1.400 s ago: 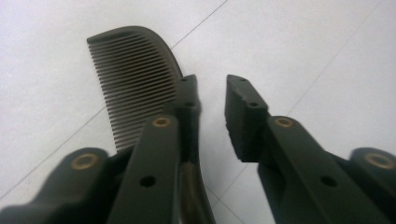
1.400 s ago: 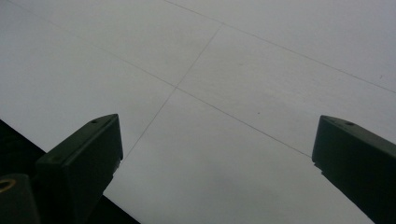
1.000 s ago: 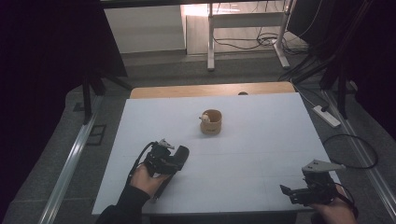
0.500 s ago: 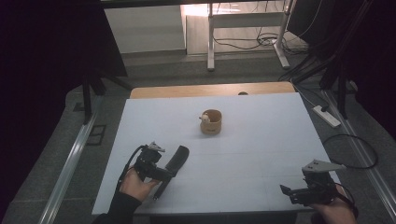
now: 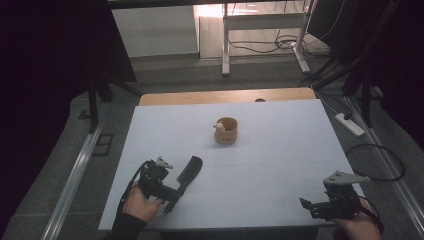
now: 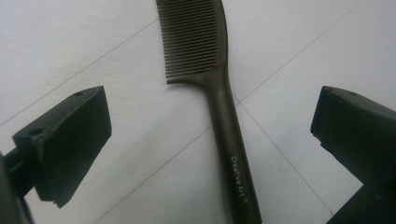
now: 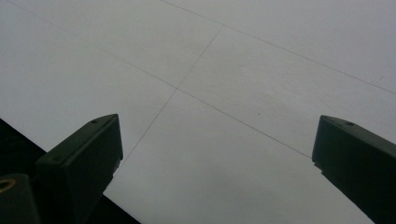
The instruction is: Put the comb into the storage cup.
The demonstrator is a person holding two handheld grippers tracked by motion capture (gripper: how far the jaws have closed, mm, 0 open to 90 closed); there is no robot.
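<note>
Now the left gripper (image 5: 167,200) has just been opening its jaws; they stand wide either side of the comb's (image 6: 219,93) handle, not touching, comb flat on the table (image 5: 280,150), near-left of the wooden cup (image 5: 226,131). Release step, I'd judge (next: back off clear). Right gripper (image 5: 315,207) wide, empty.

Open tabletop around one small cup

The wooden cup (image 5: 226,131) stands alone on the white tabletop (image 5: 280,150); the surface to its left, right and far side lies bare. On its near-left the black comb (image 6: 219,93) lies flat, a low obstacle, with the left gripper (image 5: 167,197) just beyond it. The near-right stretch is free up to the right gripper (image 5: 312,206).
</note>
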